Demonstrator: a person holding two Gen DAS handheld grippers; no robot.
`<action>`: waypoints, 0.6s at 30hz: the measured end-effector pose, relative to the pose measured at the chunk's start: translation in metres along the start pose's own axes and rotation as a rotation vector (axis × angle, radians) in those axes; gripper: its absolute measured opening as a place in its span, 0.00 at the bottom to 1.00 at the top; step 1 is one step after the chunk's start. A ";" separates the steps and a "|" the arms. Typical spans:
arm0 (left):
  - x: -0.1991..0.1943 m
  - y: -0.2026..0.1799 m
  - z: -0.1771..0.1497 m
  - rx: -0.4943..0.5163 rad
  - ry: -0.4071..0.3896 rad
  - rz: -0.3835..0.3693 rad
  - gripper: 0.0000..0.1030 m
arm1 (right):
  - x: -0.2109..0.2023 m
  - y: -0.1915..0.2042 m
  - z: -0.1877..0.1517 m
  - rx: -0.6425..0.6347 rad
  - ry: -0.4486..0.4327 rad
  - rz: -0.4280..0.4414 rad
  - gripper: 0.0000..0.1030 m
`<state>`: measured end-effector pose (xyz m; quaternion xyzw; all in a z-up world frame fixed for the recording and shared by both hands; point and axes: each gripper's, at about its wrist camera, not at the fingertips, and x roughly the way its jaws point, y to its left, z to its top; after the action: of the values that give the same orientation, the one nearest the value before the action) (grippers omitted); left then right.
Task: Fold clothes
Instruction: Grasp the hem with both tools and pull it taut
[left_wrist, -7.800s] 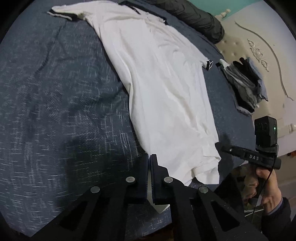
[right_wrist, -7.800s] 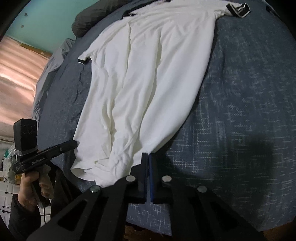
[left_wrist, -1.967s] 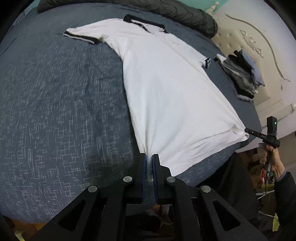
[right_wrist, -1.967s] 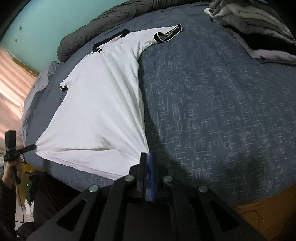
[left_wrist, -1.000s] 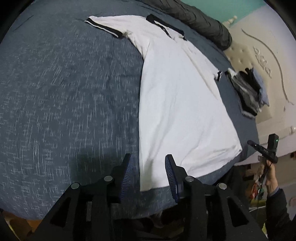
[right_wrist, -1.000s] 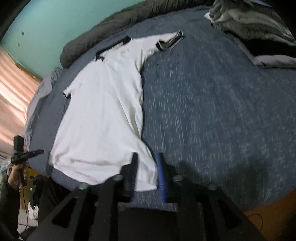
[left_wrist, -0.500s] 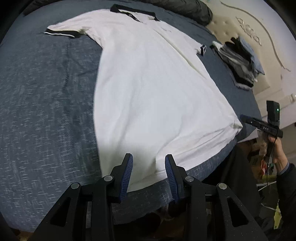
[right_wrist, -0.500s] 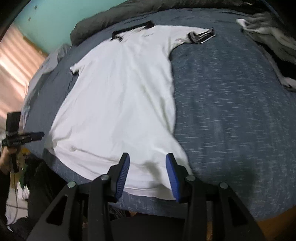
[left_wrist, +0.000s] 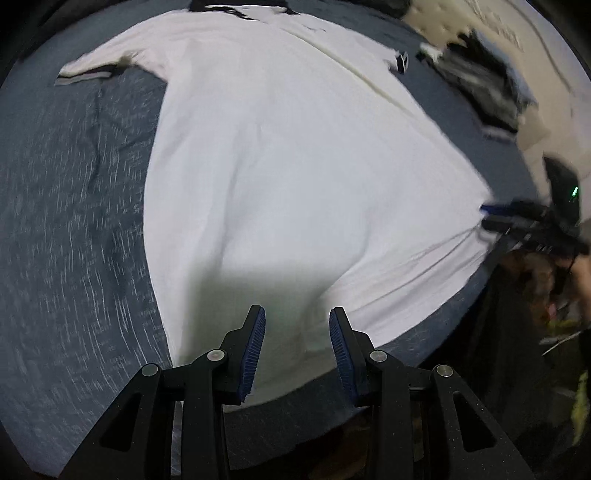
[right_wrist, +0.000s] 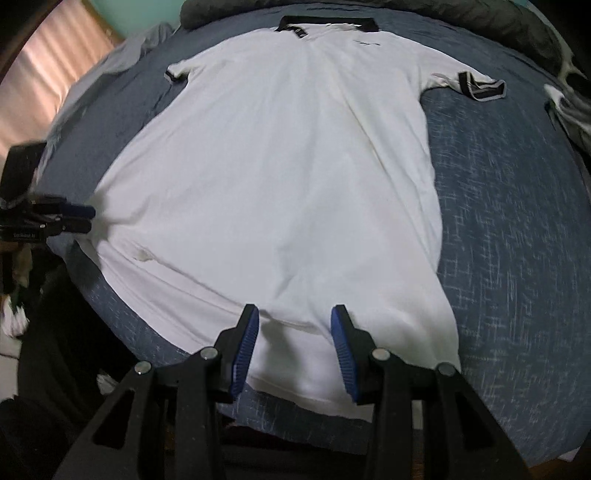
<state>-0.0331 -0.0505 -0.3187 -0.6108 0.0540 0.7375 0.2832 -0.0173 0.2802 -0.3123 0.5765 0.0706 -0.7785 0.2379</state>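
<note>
Shirt spread flat, no fold made yet

The white shirt (right_wrist: 295, 166) lies smooth on the bed (right_wrist: 517, 221); left gripper (left_wrist: 297, 341) and right gripper (right_wrist: 294, 341) hover with jaws spread, pinching nothing.

My left gripper (left_wrist: 297, 347) points steeply down, its blue-padded jaws apart with nothing pinched between them. My right gripper (right_wrist: 295, 345) tilts down the same way, jaws likewise parted and empty. My right hand (left_wrist: 580, 269) grips its handle.
</note>
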 end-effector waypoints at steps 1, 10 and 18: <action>0.003 -0.001 -0.001 0.008 0.006 0.004 0.38 | 0.002 0.001 0.000 -0.011 0.004 -0.007 0.40; 0.006 0.000 -0.005 0.050 0.014 0.036 0.10 | 0.005 0.001 -0.006 -0.049 0.004 -0.029 0.13; -0.017 0.009 -0.005 0.036 -0.023 0.000 0.03 | -0.018 0.000 -0.006 -0.042 -0.049 -0.004 0.04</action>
<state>-0.0314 -0.0661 -0.3069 -0.5971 0.0640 0.7433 0.2948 -0.0079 0.2877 -0.2971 0.5521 0.0823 -0.7911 0.2502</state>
